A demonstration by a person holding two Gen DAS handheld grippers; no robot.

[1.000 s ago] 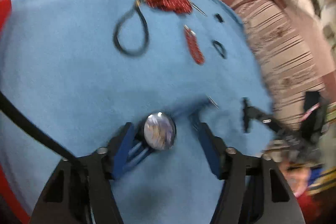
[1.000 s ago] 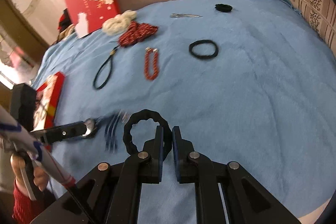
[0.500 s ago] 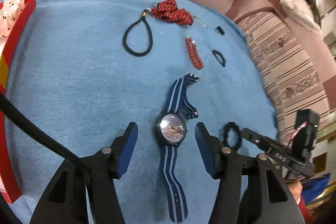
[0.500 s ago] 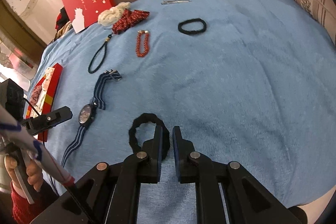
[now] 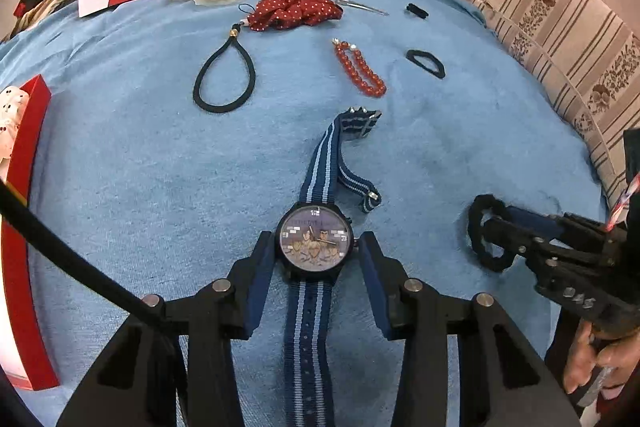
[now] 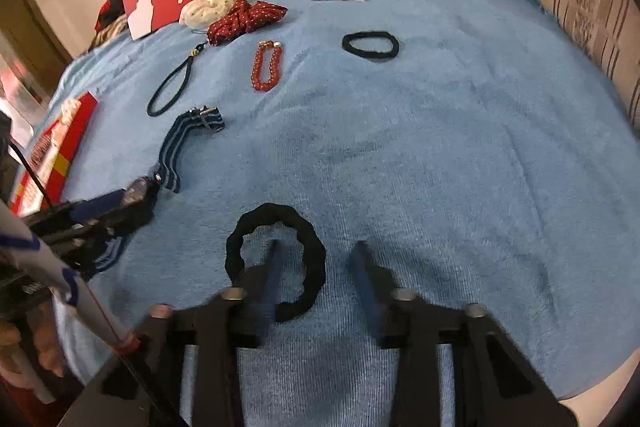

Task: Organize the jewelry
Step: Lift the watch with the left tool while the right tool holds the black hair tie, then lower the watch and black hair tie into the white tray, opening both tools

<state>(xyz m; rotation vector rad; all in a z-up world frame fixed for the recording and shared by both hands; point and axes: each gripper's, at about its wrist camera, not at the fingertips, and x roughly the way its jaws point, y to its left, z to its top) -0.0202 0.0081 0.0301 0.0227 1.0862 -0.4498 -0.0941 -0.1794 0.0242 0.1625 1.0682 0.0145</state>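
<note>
Jewelry spread flat, apart, on blue blanket (image 5: 140,167) over sofa — likely so each piece can be picked singly.
Red box (image 5: 24,227) at 9 o'clock edge: probable destination.
Watch (image 5: 316,239) centre, strap running 12 to 6; left gripper (image 5: 316,255) wide open, fingers flanking watch case, not clamping — placed for side grip or just let go, cannot tell.
Black scrunchie (image 6: 276,259) at 6 o'clock in right view; right gripper (image 6: 316,267) open, one finger inside loop, nothing held.
Red bead bracelet (image 5: 360,71), black hair tie (image 5: 426,63) at 12–1 o'clock, untouched.

A blue-striped watch (image 5: 314,247) lies face up, strap stretched flat across the blue blanket (image 5: 120,167). A black scrunchie (image 6: 276,263) lies flat beside it, towards the blanket's near edge.
</note>
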